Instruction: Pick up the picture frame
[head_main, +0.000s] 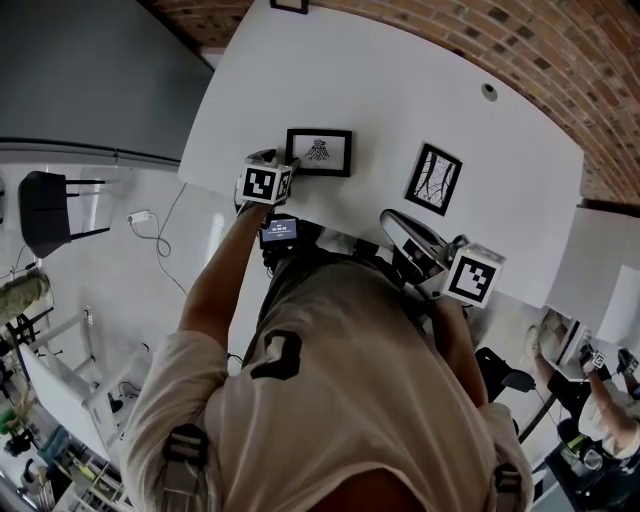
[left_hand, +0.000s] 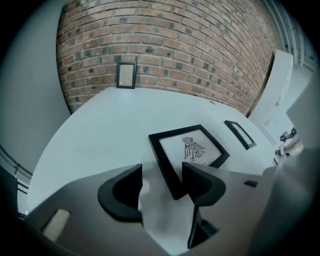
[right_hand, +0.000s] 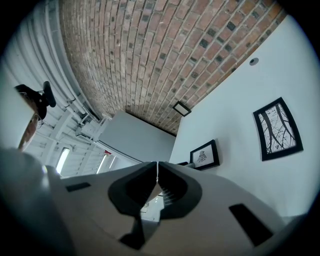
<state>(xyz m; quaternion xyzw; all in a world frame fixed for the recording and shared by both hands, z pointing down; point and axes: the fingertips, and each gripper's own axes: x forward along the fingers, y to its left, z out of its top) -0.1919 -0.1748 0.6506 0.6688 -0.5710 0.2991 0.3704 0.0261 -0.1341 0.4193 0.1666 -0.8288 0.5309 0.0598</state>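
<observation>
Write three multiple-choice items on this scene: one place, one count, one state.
1. Where is the bird-print frame relative to the left tongs?
A) near corner between the jaws
B) clamped and lifted
C) nowhere near them
2. How many picture frames are in view?
A) one
B) three
C) five
3. The right tongs are:
A) wide open
B) shut on a frame
C) shut, empty

1 A: the corner sits in the open gap.
2 B: bird-print frame, branch-print frame, small far frame.
3 C: the jaws meet, nothing between.
</observation>
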